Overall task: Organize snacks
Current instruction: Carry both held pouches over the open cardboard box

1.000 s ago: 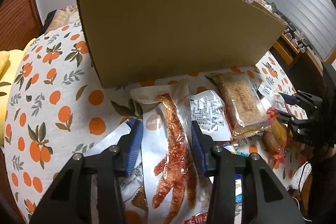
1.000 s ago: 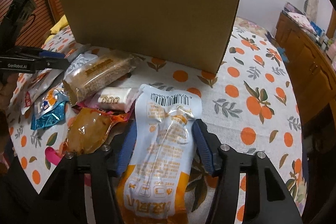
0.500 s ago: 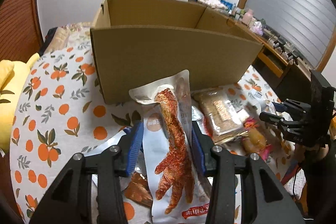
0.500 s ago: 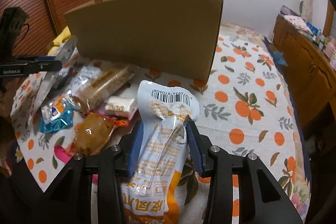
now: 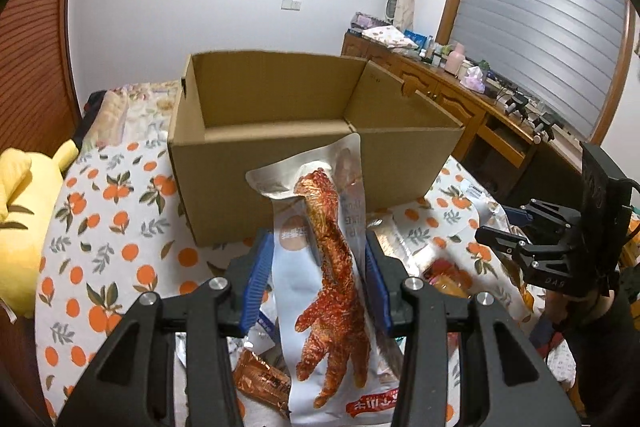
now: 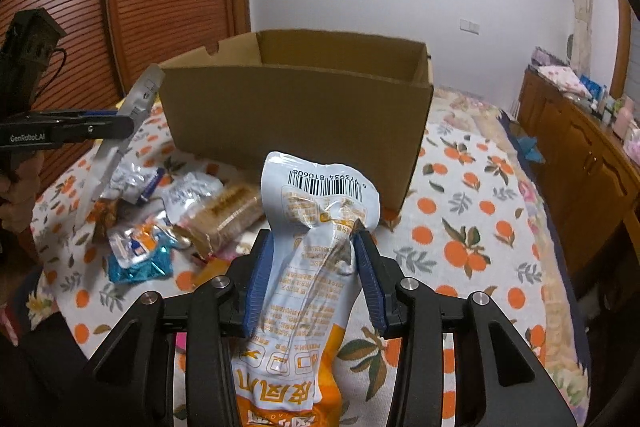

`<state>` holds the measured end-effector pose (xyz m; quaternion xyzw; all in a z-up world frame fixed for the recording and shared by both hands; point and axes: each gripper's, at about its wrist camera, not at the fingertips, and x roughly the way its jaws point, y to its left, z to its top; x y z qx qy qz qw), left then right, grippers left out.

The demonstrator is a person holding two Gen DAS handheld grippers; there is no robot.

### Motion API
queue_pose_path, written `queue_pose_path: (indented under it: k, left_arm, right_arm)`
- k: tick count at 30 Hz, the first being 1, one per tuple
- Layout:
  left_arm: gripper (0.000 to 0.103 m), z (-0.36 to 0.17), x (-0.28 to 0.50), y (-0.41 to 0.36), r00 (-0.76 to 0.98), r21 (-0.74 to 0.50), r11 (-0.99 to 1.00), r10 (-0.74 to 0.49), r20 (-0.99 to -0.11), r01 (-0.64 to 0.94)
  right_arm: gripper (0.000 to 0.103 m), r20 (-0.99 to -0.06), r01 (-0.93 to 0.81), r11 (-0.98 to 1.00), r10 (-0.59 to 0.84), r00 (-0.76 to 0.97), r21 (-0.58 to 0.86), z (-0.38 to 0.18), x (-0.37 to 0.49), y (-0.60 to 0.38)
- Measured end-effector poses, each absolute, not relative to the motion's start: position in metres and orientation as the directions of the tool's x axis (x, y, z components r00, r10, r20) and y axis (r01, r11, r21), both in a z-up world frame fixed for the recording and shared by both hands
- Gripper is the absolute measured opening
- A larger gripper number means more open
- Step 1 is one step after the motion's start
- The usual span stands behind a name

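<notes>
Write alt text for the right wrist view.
The right gripper holds a white and orange snack pouch upright in front of an open cardboard box on an orange-print tablecloth. More snack packets lie at left, where the left gripper holds another.

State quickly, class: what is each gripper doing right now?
Left gripper: closed on the chicken-foot snack packet.
Right gripper: closed on the white-and-orange snack pouch, its jaws having just tightened.
</notes>
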<state>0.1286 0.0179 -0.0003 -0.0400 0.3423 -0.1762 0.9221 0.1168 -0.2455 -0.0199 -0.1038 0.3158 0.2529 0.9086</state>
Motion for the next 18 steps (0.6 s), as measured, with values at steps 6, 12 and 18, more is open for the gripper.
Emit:
queue_pose_path:
  k: [6, 12, 18]
  left_arm:
    - [0.043, 0.023, 0.133, 0.014, 0.728, -0.163, 0.938, -0.340, -0.595, 0.305]
    - [0.044, 0.043, 0.146, 0.013, 0.751, -0.127, 0.944, -0.319, -0.579, 0.303]
    - [0.044, 0.057, 0.164, 0.014, 0.766, -0.098, 0.952, -0.293, -0.572, 0.291]
  right_arm:
    - [0.042, -0.586, -0.538, 0.842, 0.414, 0.697, -0.046, 0.007, 0.117, -0.239]
    - [0.043, -0.553, -0.547, 0.834, 0.422, 0.719, -0.075, 0.032, 0.126, -0.230]
    - [0.043, -0.536, -0.557, 0.826, 0.432, 0.725, -0.088, 0.051, 0.146, -0.216]
